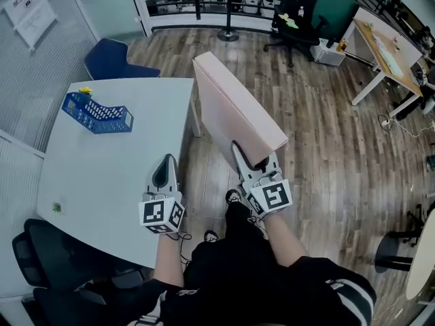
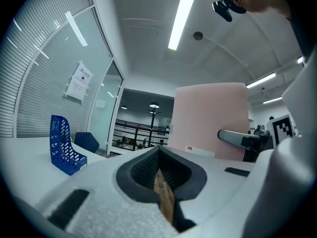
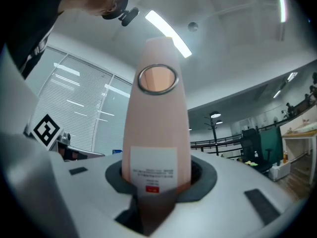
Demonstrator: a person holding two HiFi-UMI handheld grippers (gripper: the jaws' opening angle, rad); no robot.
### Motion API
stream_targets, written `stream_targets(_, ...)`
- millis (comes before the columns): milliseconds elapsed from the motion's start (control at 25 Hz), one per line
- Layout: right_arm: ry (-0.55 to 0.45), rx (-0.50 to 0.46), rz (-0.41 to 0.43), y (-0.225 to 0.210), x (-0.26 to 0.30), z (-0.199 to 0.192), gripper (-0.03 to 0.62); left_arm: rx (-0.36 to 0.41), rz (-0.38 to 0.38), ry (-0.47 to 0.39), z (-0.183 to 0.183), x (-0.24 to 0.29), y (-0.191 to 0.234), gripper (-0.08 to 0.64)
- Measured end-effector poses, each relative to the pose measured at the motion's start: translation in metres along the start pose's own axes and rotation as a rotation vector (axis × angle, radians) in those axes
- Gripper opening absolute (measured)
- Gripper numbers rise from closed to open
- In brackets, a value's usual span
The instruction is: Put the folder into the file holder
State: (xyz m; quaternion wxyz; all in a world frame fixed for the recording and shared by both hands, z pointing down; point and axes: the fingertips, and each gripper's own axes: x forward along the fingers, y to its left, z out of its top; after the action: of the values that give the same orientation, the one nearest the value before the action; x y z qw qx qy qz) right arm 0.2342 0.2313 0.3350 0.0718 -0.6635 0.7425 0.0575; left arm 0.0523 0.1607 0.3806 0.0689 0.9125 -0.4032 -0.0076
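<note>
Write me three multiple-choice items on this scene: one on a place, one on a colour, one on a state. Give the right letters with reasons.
1. Where does the file holder stand on the table?
A. On its far left part
B. At its near edge
C. Hanging over its right edge

2. What colour is the folder?
A. Green
B. Yellow
C. Pink

3. In what state is the right gripper?
A. Open and empty
B. Shut on the folder
C. Shut on the file holder

Answers:
1. A, as the head view shows the blue holder far out on the left of the white top.
2. C, as its cover is pale pink in all three views.
3. B, as the right gripper view shows the folder's labelled spine clamped between the pads.
</note>
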Motion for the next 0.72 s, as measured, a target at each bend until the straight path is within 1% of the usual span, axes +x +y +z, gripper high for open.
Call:
stream_targets(200, -0.013, 0.023, 0.154, -0.034, 0.077, -0.008, 0.152, 0.023, 0.107, -0.014, 0.011, 0.068, 0.016, -0.001)
stream_targets(360, -0.015, 0.055, 0.276, -0.051, 0.132, -0.011, 0.152, 0.026, 0.216, -0.023, 0.021, 0.101, 0.032, 0.0)
stream_targets(560, -0.027, 0.12, 0.424, -0.053, 0.19, -0.02, 0.152, 0.031, 0.381, -0.01, 0.025, 0.112, 0.065, 0.0)
stream_targets(720, -0.027, 0.2, 0.519, -0.037, 0.235, -0.031, 0.152, 0.03, 0.493, 0.003, 0.026, 0.105, 0.1, 0.0)
